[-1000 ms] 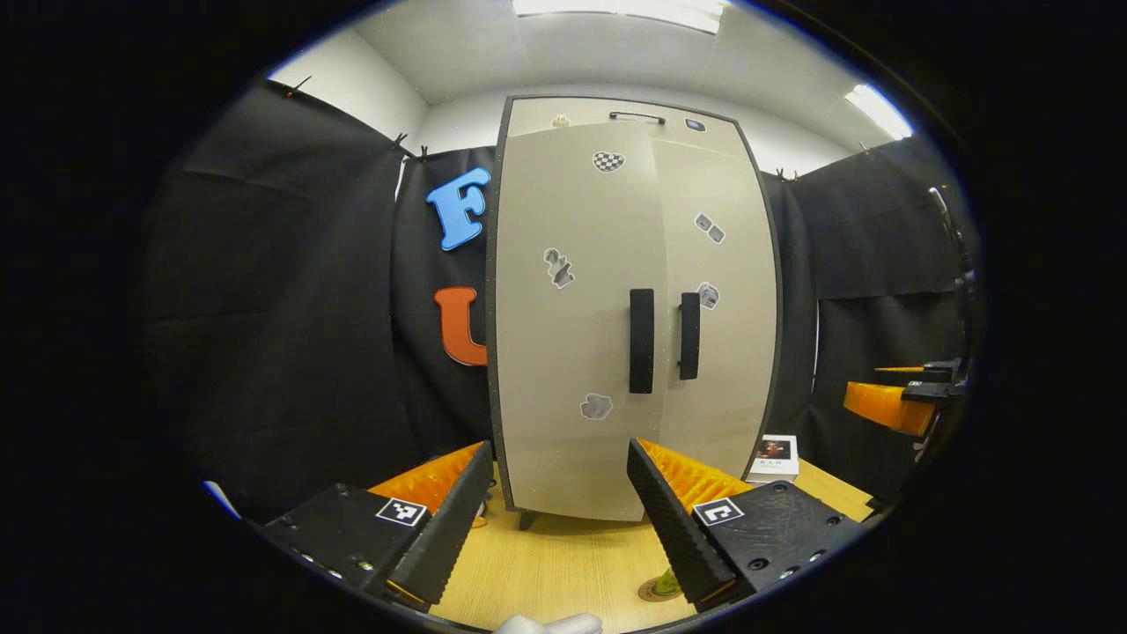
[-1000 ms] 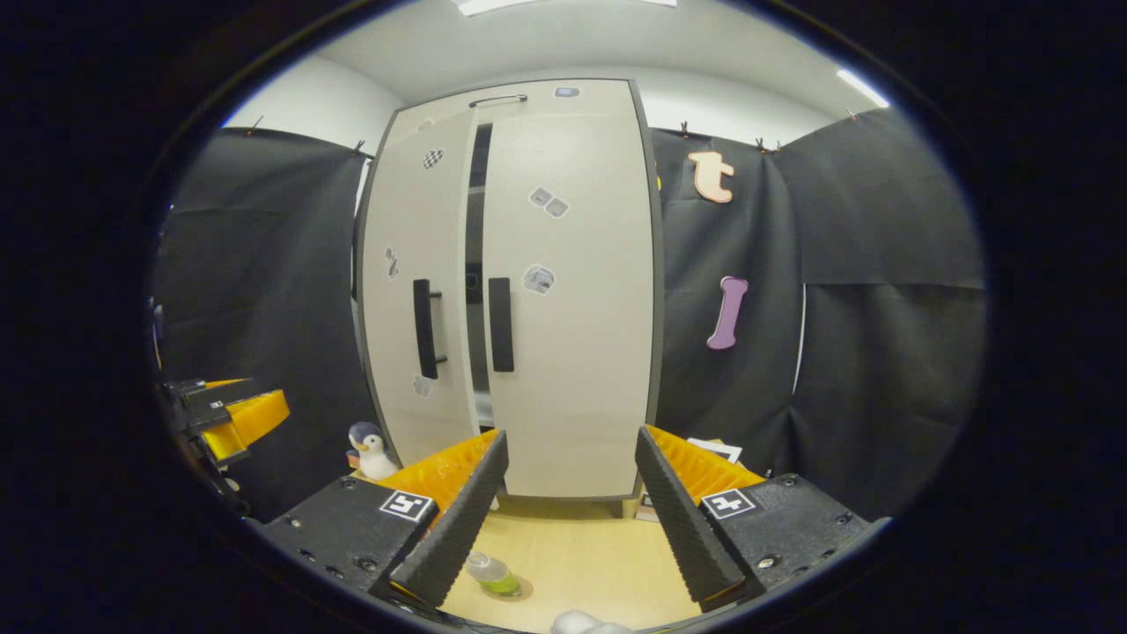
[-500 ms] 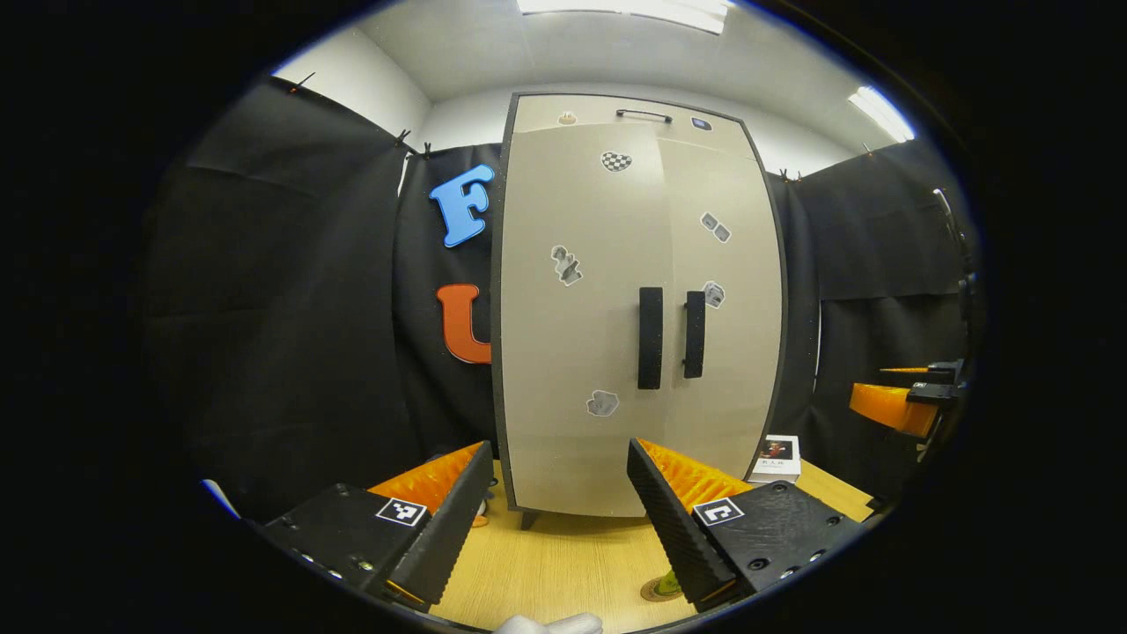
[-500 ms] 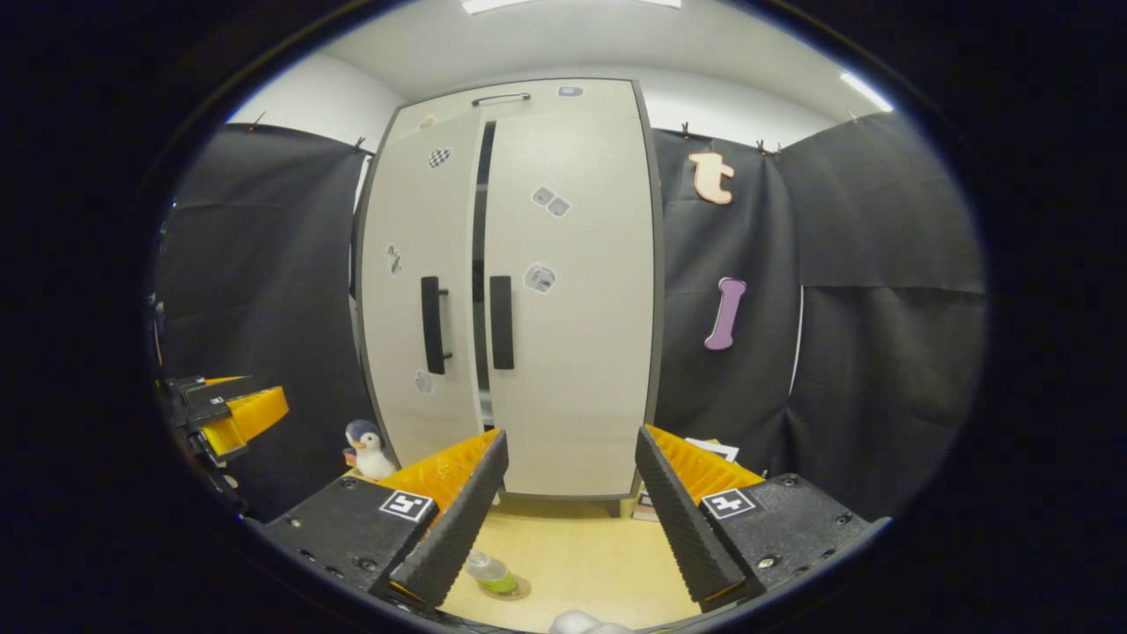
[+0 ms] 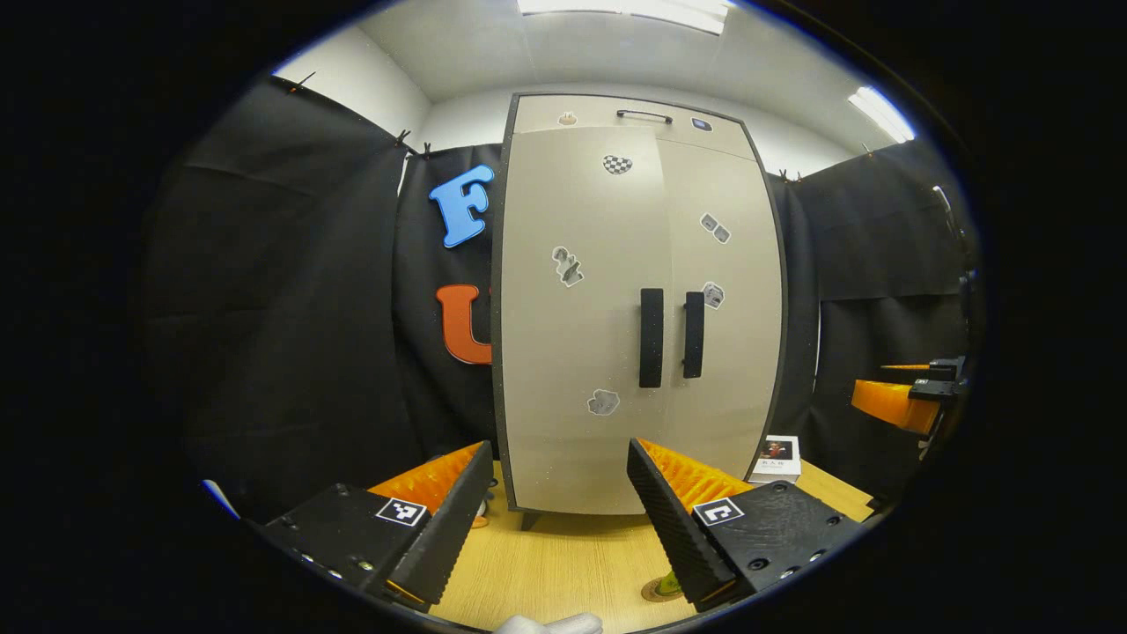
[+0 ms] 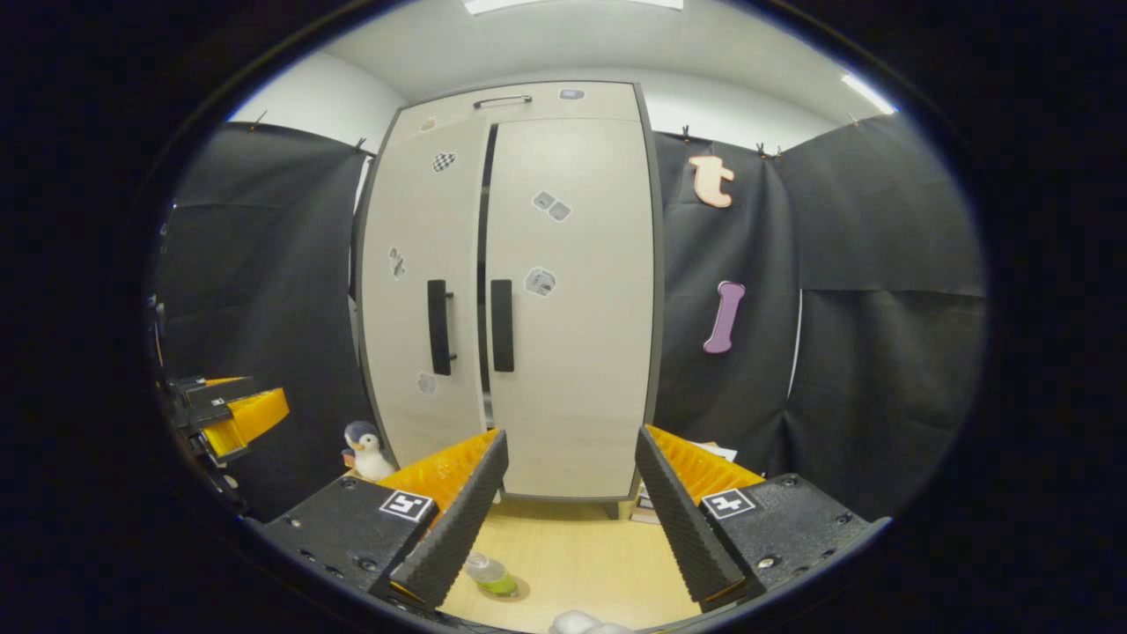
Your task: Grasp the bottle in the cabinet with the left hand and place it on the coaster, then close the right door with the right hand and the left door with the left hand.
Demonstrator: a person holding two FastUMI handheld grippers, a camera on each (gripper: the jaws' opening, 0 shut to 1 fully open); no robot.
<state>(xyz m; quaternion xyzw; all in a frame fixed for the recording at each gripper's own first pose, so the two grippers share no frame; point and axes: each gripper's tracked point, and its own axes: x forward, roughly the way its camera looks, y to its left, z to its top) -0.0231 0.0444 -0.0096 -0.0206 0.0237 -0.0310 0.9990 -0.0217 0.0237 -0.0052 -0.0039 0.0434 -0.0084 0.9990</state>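
Right gripper view: clear green-liquid bottle (image 6: 489, 575) sits on round coaster (image 6: 515, 588); tall beige two-door cabinet (image 6: 563, 291) left door slightly ajar. Both grippers (image 5: 556, 519) (image 6: 568, 519) spread, empty. Next: push left door flush.

A toy penguin (image 6: 365, 449) and small box (image 5: 777, 458) rest on the table (image 5: 563, 563).

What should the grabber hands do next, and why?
Probably nudge the left door fully shut with the left gripper. In the right gripper view a thin dark gap still shows between it and the right door, the bottle already stands on the coaster, and both grippers hang open.
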